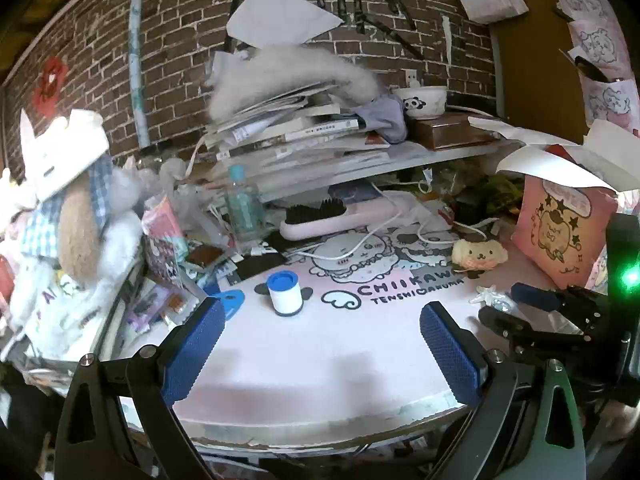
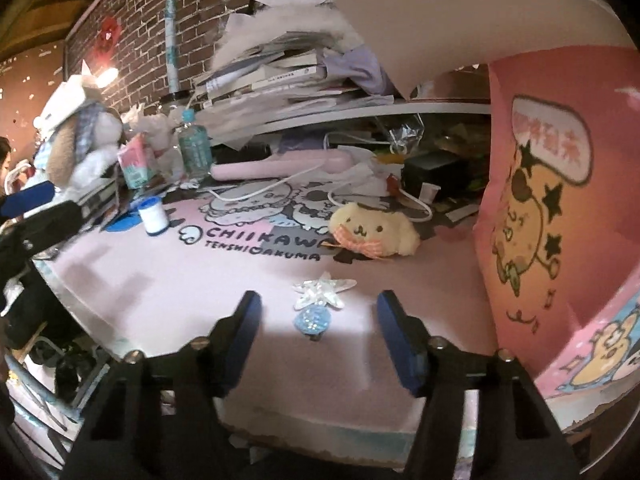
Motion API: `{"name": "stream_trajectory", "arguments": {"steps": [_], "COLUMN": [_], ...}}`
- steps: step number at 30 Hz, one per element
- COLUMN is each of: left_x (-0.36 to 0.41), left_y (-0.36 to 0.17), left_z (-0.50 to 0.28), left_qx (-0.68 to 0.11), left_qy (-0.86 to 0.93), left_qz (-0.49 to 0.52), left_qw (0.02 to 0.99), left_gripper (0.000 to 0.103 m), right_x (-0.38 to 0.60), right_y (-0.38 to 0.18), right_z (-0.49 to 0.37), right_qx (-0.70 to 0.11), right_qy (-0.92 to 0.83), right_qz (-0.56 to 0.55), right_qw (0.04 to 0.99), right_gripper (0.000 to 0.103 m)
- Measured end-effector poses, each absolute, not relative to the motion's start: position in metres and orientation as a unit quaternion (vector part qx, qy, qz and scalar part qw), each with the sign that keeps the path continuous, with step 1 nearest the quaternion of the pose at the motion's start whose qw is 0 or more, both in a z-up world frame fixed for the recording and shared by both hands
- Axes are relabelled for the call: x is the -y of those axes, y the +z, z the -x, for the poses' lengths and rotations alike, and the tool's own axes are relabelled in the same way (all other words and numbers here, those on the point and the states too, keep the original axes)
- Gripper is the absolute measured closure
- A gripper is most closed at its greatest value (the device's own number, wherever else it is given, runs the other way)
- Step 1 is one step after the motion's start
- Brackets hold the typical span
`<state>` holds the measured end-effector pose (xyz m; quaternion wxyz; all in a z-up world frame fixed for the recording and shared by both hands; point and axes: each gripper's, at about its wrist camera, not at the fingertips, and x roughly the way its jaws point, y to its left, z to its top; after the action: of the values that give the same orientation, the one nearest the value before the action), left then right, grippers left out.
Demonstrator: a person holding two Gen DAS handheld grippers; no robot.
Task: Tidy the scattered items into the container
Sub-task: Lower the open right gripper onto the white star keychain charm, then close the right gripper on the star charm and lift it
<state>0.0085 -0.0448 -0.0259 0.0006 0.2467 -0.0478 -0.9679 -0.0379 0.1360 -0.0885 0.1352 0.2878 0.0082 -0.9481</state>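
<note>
Right tongs (image 2: 318, 340) flank star wand (image 2: 320, 300), spread apart.

Black-framed left claw (image 1: 320, 352) and right claw (image 2: 318, 344) carry textured blue pads (image 1: 196, 350), silver screws and a green light.

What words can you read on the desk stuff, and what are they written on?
"CHIIKAWA": pink cartoon desk mat.
"TENSHI AKUMA", a small symbol between the words: same mat, the line below.
Speech bubble characters on the pink cartoon paper bag: too blurred to read.
Spines of the stacked books: too small to read.
</note>
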Motion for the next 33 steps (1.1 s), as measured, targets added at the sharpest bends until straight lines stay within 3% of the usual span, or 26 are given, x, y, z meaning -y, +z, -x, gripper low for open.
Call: {"name": "stream_trajectory", "arguments": {"steps": [11,13,33], "left_x": [0.043,0.044,0.047], "left_y": [-0.037,-0.037,-0.039], "left_z": [-0.006,-0.006,-0.009], "left_qx": [0.034,0.033,0.024], "left_qy": [-0.965,-0.965,-0.965], "left_qz": [-0.261,-0.261,-0.261], "left_qw": [-0.002,-0.003,0.002], "left_gripper": [0.005,0.005,0.005], "right_x": [-0.134,-0.133,-0.130], "right_y": [-0.093,-0.093,-0.083], "right_z": [0.035,0.034,0.028], "right_qx": [-0.034,-0.037,-0.048], "right_qy": [-0.957,-0.957,-0.961], "right_qz": [-0.264,-0.261,-0.241], "right_qw": [0.116,0.118,0.125], "right_gripper": [0.071,0.079,0.079]}}
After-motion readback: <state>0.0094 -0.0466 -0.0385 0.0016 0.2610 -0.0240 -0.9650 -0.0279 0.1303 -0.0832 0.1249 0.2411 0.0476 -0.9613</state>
